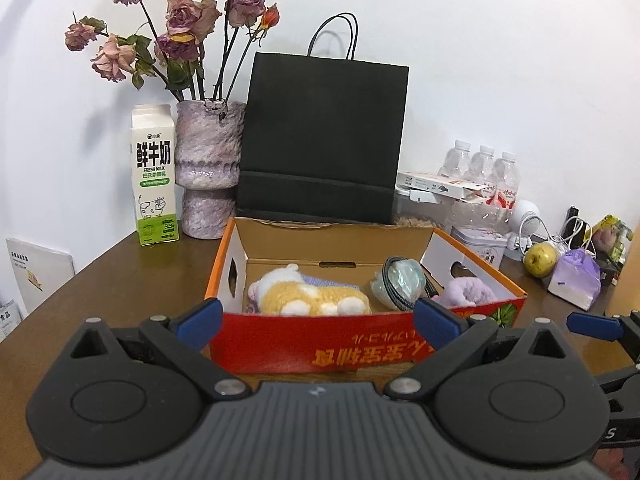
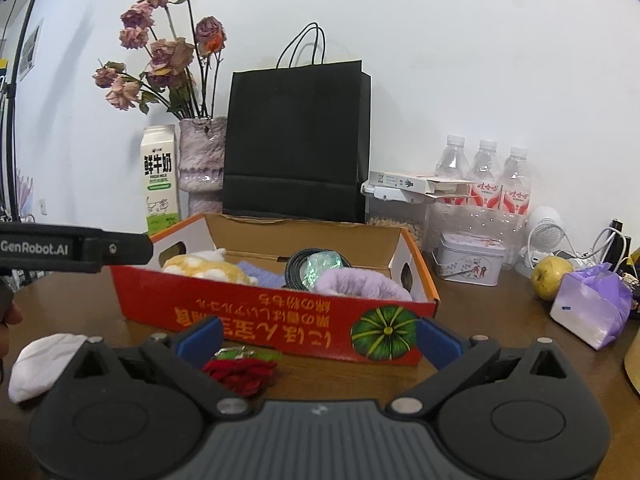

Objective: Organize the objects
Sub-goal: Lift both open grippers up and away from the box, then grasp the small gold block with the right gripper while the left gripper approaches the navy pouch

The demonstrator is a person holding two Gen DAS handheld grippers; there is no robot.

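An open red and orange cardboard box (image 1: 320, 344) (image 2: 256, 316) stands on the brown table. It holds a yellow and white plush toy (image 1: 308, 296) (image 2: 208, 268), a coiled black cable with a teal packet (image 1: 400, 284) (image 2: 316, 266) and a fluffy lilac item (image 1: 468, 292) (image 2: 356, 284). My left gripper (image 1: 318, 322) is open and empty, just in front of the box. My right gripper (image 2: 320, 338) is open and empty, in front of the box's right half. A red knitted item (image 2: 240, 374) lies between its fingers on the table. A white cloth (image 2: 40, 364) lies at the left.
Behind the box stand a black paper bag (image 1: 324, 140) (image 2: 296, 140), a vase of dried roses (image 1: 208, 168) (image 2: 202, 156) and a milk carton (image 1: 154, 176) (image 2: 160, 176). At the right are water bottles (image 2: 484, 176), a tin (image 2: 468, 258), an apple (image 2: 552, 272) and a lilac bag (image 2: 592, 304).
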